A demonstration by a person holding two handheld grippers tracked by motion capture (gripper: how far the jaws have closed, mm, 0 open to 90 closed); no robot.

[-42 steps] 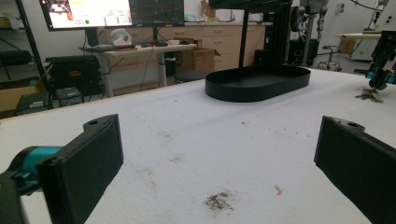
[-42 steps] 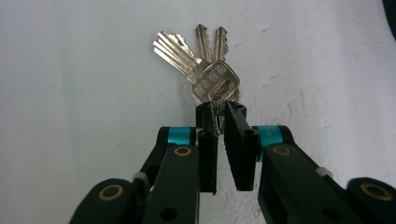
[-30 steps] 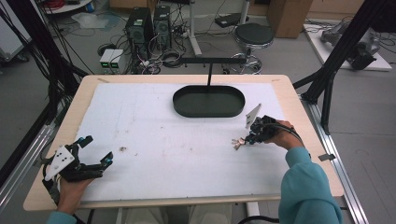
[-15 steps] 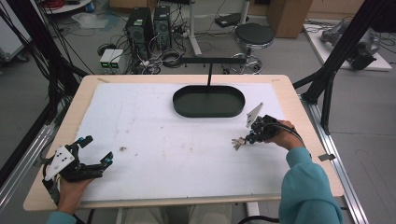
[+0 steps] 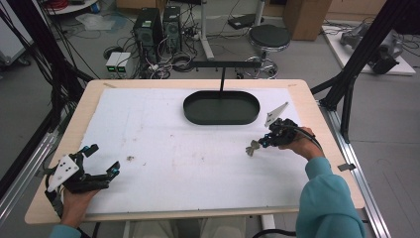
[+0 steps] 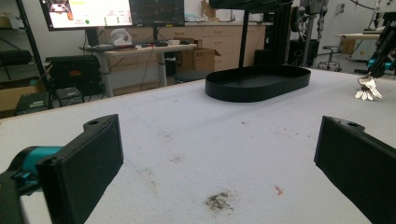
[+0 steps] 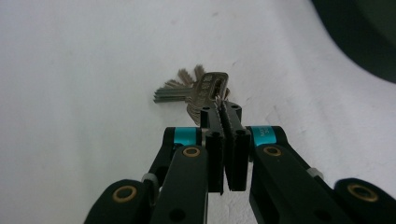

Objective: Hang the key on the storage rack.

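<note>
My right gripper is shut on a bunch of metal keys at the right of the white table cover, just in front of the black oval tray. In the right gripper view the jaws stand closed on the ring end, and the keys fan out low over the cover. I cannot tell whether they touch it. My left gripper rests at the near left corner, wide open with nothing between its pads. From the left gripper view the keys hang far right.
A black post with a crossbar rises behind the tray, which holds nothing. A dark smudge marks the cover near the left gripper. The wooden table edge lies close to the right hand.
</note>
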